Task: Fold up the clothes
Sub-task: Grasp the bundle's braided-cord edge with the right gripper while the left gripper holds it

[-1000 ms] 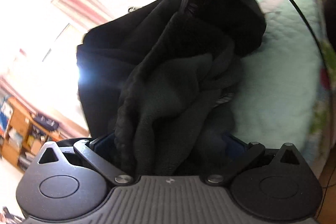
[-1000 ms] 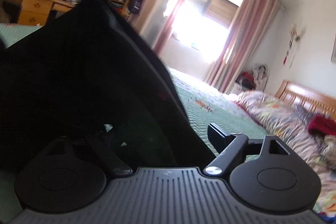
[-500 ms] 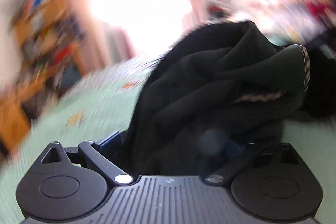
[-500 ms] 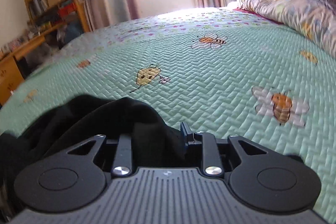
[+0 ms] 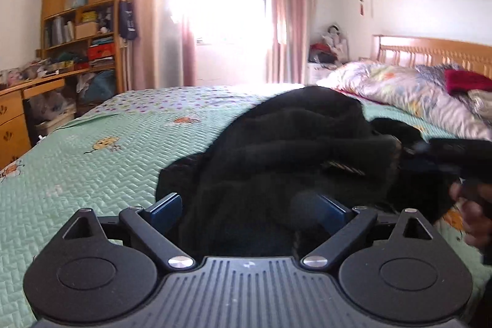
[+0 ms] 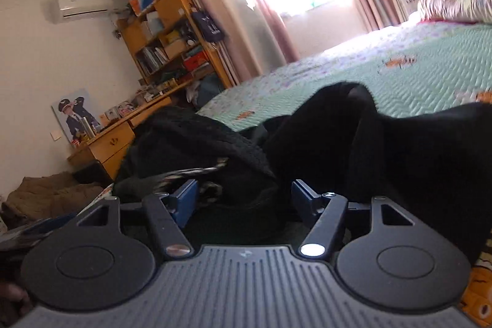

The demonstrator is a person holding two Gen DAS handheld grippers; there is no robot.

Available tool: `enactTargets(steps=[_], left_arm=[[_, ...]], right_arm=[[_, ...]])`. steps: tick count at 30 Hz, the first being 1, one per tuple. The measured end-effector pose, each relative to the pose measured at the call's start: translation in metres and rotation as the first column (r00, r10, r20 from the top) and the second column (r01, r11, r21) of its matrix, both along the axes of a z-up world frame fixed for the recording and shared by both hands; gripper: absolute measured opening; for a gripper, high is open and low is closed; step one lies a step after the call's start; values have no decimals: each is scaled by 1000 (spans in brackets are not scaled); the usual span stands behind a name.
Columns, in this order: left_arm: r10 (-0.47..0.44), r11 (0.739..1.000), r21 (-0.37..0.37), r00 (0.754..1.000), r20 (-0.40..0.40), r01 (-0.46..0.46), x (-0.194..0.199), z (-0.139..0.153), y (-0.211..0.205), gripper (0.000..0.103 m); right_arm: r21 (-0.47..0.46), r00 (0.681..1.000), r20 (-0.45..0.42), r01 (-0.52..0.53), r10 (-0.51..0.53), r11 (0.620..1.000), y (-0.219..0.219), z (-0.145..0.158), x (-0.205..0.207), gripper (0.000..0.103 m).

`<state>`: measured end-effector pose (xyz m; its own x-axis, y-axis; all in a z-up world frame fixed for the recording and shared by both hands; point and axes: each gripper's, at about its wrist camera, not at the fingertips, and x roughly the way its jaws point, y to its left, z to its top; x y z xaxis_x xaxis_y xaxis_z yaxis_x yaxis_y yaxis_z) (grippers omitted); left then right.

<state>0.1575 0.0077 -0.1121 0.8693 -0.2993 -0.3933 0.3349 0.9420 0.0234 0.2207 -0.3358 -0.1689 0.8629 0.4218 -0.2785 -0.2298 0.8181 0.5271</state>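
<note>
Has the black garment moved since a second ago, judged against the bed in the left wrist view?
Yes. The black garment has come down from hanging and lies bunched on the green bedspread.

Each hand-held gripper, left [image 5: 249, 206] and right [image 6: 241, 199], has a ribbed grey body, black round-lobed linkage arms, silver pivot screws and blue finger pads [image 5: 164, 206].

I am watching through both wrist cameras, each looking low and close along its own fingers over the black garment [image 5: 295, 149] toward the window [image 5: 230, 2], the right view tilted, both sharing the green bedspread [image 6: 430, 76].
</note>
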Motion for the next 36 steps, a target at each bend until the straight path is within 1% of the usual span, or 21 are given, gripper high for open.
enactTargets(steps=[1,4,5,6,7,9,11,12,14,15,17,19,21,23,25,27,30,31,34,35,36], left_arm=[[-20,1000,3,1000,-11,20,-2,-4,-4,94],[-85,996,17,996,-42,85,-5,-16,-19,94],[-102,994,27,994,-42,104,-9,-20,-26,94],[-117,992,31,992,-41,118,-10,-22,-30,94],[-131,991,33,990,-41,133,-11,-23,-34,94],[-143,989,25,990,-20,143,-7,-25,-36,93],[-125,992,3,992,-4,125,-5,-26,-34,96],[-120,993,-25,993,-19,119,-1,-31,-32,96],[-108,992,-73,993,-56,104,13,-40,-26,95],[-111,991,-80,992,-62,105,19,-43,-26,96],[-119,990,-90,990,-70,113,30,-48,-26,96],[-113,990,-92,992,-59,108,35,-48,-26,96],[-111,989,-102,992,-52,105,39,-46,-24,97],[-108,988,-113,993,-51,102,44,-45,-16,97],[-102,989,-113,993,-54,95,46,-43,-11,97],[-98,990,-107,994,-56,92,50,-40,-9,97],[-91,992,-96,994,-53,86,58,-35,-5,97],[-84,992,-102,995,-51,78,62,-33,-3,97],[-24,989,-147,998,-51,17,68,-28,10,101],[-11,985,-174,998,-59,1,70,-28,16,103],[2,979,-202,998,-67,-15,72,-27,22,103]], right_arm=[[52,1000,-22,-18,19,998,-3,-7,9,68],[144,995,-80,-51,63,988,12,-15,25,67],[150,994,-72,-65,77,987,23,-9,23,53],[152,994,-61,-80,90,985,35,-2,21,42],[137,993,-29,-109,114,985,50,8,12,41],[34,979,38,-203,202,979,86,31,-10,40],[-96,953,71,-286,293,953,111,44,-30,41],[-161,937,82,-323,339,932,122,50,-40,45],[-212,929,85,-336,360,918,121,48,-48,49],[-207,932,80,-332,354,921,114,45,-50,51],[-154,939,67,-324,337,933,96,42,-50,52],[-104,943,86,-312,321,944,71,42,-54,51],[-77,957,95,-267,274,960,48,41,-55,54],[-36,968,69,-241,243,970,32,36,-45,61],[22,968,43,-247,246,969,18,27,-23,63],[127,950,15,-312,313,941,16,13,6,70],[268,914,-24,-384,404,884,26,-12,41,72],[320,900,-30,-404,435,857,31,-20,47,72],[453,862,14,-457,506,765,43,-35,38,72],[470,859,41,-467,510,749,47,-35,29,64],[480,858,57,-472,510,740,51,-33,18,45]])
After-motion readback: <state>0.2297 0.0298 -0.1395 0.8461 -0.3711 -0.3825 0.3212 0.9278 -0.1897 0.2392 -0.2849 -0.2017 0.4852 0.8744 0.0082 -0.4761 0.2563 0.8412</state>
